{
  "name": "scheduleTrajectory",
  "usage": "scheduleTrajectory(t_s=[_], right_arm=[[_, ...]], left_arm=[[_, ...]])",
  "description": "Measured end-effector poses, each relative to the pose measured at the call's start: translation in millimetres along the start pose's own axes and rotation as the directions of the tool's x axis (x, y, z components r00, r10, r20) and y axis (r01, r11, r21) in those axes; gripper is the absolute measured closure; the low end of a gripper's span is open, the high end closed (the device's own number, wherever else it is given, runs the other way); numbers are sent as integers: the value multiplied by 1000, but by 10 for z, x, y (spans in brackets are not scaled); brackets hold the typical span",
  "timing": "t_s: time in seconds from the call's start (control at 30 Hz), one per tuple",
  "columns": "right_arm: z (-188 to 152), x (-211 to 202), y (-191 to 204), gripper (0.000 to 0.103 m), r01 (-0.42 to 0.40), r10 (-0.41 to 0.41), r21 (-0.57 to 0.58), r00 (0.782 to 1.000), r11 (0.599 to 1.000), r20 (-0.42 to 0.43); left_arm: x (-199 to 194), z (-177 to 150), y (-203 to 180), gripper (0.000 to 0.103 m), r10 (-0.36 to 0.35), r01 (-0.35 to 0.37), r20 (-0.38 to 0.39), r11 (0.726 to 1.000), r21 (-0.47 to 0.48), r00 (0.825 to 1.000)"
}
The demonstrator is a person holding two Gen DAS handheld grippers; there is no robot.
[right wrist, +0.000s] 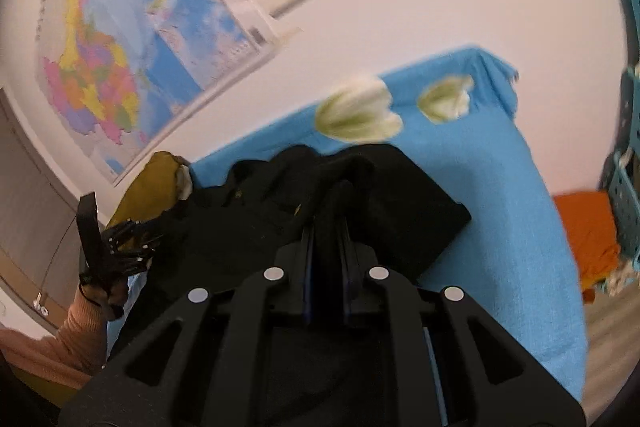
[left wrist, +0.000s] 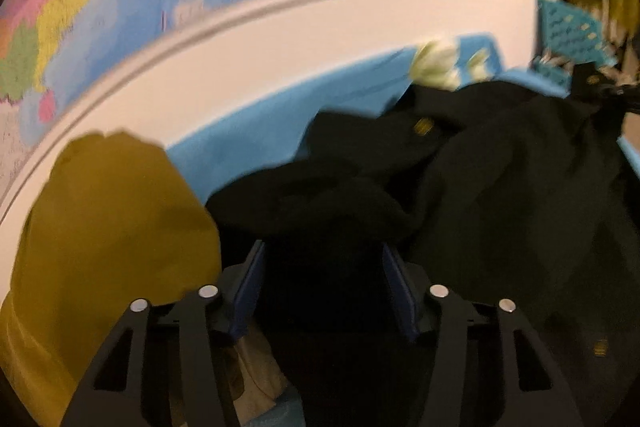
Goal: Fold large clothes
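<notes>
Scene: a black garment (right wrist: 380,211) lies crumpled on a bed covered with a blue sheet (right wrist: 512,195) printed with white tulips; a mustard-yellow cloth (left wrist: 112,227) sits at the garment's left end, a wall map (right wrist: 120,59) hangs behind.
Task's thing: the black garment, heaped in folds rather than spread flat, its long axis running roughly left to right across the bed.
Right gripper (right wrist: 326,227): fingers clenched on a raised ridge of the black fabric, which stands between the two blue pads; this is a judgement from the narrow gap and the cloth rising there.
Left gripper (left wrist: 324,259): fingers released, standing apart with dark cloth lying in the gap but the pads not pressing on it.
Key relation: the garment lies directly ahead of and below both pairs of fingers; the left hand (right wrist: 100,291), seen from the right wrist, is at the garment's left end near the yellow cloth, the right one toward the garment's middle.
Likely next need: a fresh hold for the left fingers on an edge, so the cloth can be drawn out flat.
</notes>
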State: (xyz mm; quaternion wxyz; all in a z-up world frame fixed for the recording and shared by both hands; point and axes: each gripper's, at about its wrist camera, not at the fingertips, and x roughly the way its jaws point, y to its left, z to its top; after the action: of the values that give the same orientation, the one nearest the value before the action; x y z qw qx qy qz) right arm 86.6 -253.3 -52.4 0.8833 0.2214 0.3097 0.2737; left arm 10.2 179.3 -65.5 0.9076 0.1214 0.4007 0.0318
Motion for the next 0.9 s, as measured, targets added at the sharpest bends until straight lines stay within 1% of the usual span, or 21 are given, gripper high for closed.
scheduleTrajectory(t_s=[0.03, 0.07, 0.1, 0.13, 0.17, 0.23, 0.3, 0.37, 0.4, 0.43, 0.47, 0.5, 0.53, 0.6, 0.63, 0.67, 0.7, 0.73, 0.8, 0.87, 0.9], right_arm=[[-36, 77, -70, 89, 32, -31, 18, 999, 999, -38], [-64, 105, -113, 87, 58, -56, 27, 997, 998, -56], [-89, 98, -138, 83, 69, -67, 38, 996, 997, -58], [-113, 67, -162, 77, 63, -60, 55, 997, 997, -53], [-128, 15, -164, 74, 62, -59, 58, 997, 996, -42], [-152, -155, -77, 46, 142, -142, 19, 990, 990, 0], [-179, -320, 28, 45, 206, -205, -20, 978, 978, 49], [-221, -509, 178, 45, 236, -228, -64, 967, 970, 118], [-236, -563, 233, 45, 230, -218, -83, 966, 970, 136], [-258, -596, 308, 45, 202, -186, -110, 972, 973, 143], [-263, -583, 360, 45, 176, -159, -129, 978, 976, 136], [-288, -539, 422, 46, 147, -130, -152, 985, 977, 114], [-318, -447, 472, 46, 129, -116, -177, 990, 976, 78], [-381, -208, 480, 47, 135, -137, -201, 991, 970, 1], [-407, -96, 448, 46, 139, -150, -197, 988, 970, -39], [-436, 8, 387, 47, 162, -179, -187, 981, 969, -73], [-457, 42, 347, 48, 170, -187, -178, 979, 969, -84], [-465, 27, 321, 48, 157, -172, -162, 982, 974, -82], [-468, -143, 279, 46, 111, -118, -112, 991, 987, -62], [-527, -413, 294, 40, 72, -75, -101, 997, 992, -28], [-578, -492, 303, 35, 52, -55, -97, 998, 994, -29]], left_arm=[[61, -28, 8, 50, 27, -28, -11, 1000, -4, 1000], [109, -44, 14, 53, 48, -48, -10, 999, 0, 999], [126, -56, 18, 58, 67, -67, -6, 998, 6, 998], [128, -63, 19, 59, 92, -92, -7, 996, 10, 996], [133, -61, 27, 61, 107, -107, -7, 994, 11, 994], [111, -59, 54, 61, 117, -117, -8, 993, 1, 993], [69, -62, 75, 61, 124, -124, -7, 992, -10, 992], [-66, -80, 97, 59, 116, -115, 18, 993, -36, 993], [-138, -90, 115, 54, 95, -94, 31, 994, -55, 995], [-199, -102, 129, 52, 68, -65, 48, 996, -68, 996], [-255, -119, 139, 48, 51, -46, 59, 996, -78, 997], [-340, -151, 161, 45, 23, -16, 74, 996, -93, 997], [-392, -176, 159, 44, 7, 1, 81, 995, -99, 997], [-499, -251, 162, 38, -36, 46, 97, 993, -109, 995], [-532, -286, 166, 36, -49, 60, 97, 991, -116, 994], [-578, -344, 168, 35, -69, 80, 92, 989, -127, 993], [-607, -401, 177, 34, -94, 106, 87, 985, -139, 992], [-644, -490, 190, 33, -127, 138, 76, 978, -156, 989], [-684, -634, 207, 29, -157, 164, 56, 971, -176, 986], [-761, -842, 243, 28, -192, 194, 29, 960, -201, 981], [-792, -943, 268, 25, -215, 215, 22, 952, -217, 976]])
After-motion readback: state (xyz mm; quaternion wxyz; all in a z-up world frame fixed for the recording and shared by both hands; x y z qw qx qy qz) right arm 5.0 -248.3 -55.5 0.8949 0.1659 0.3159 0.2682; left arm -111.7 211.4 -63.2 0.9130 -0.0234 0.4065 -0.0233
